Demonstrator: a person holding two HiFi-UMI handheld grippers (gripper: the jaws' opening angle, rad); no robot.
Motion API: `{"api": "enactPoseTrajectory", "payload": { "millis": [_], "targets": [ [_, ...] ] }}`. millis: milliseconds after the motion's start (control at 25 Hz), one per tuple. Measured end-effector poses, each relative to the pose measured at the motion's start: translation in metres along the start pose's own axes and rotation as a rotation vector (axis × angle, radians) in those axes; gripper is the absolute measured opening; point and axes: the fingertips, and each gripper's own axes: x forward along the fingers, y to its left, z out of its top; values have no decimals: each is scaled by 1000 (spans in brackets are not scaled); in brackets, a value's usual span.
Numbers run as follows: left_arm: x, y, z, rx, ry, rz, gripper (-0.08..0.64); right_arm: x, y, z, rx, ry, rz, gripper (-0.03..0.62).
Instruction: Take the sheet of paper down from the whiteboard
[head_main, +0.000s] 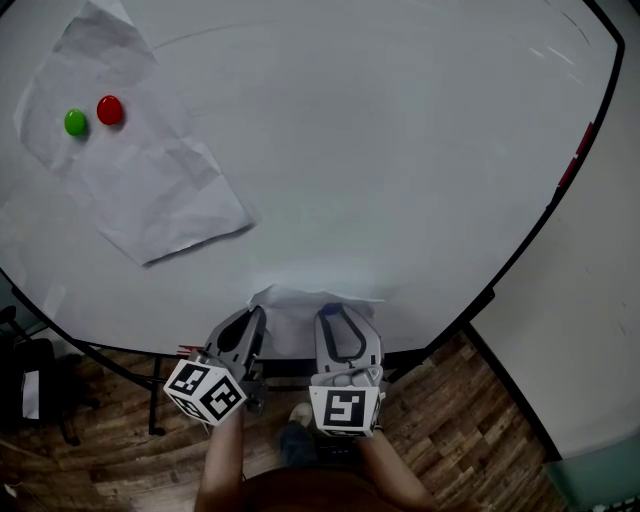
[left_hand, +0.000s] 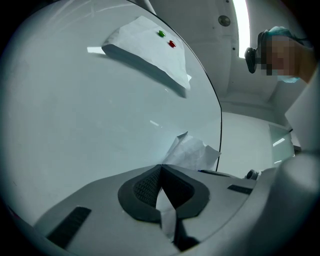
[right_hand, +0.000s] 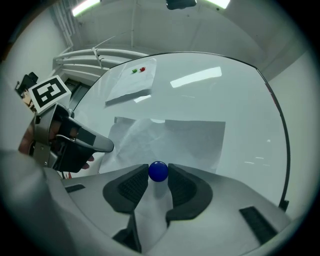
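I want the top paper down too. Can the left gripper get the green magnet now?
Probably not yet. The left gripper is shut on the lower sheet, the right gripper on its blue magnet, and the green magnet sits far up the whiteboard. Nothing blocks the way once it lets go.

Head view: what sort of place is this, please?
Probably an indoor office or workshop room. A large whiteboard fills the view, an upper sheet of paper is held on it by a red magnet and a green magnet, and a wood-plank floor lies below.
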Motion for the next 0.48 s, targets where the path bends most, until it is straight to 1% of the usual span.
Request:
{"api": "enactPoseTrajectory", "payload": {
  "millis": [320, 480],
  "targets": [
    [-10, 5, 13, 8, -29, 31, 23, -1, -8, 1, 17, -6, -12, 135],
    [-15, 10, 13, 6, -26, 50, 23, -1, -10, -2, 30, 16, -12, 135]
  ]
}}
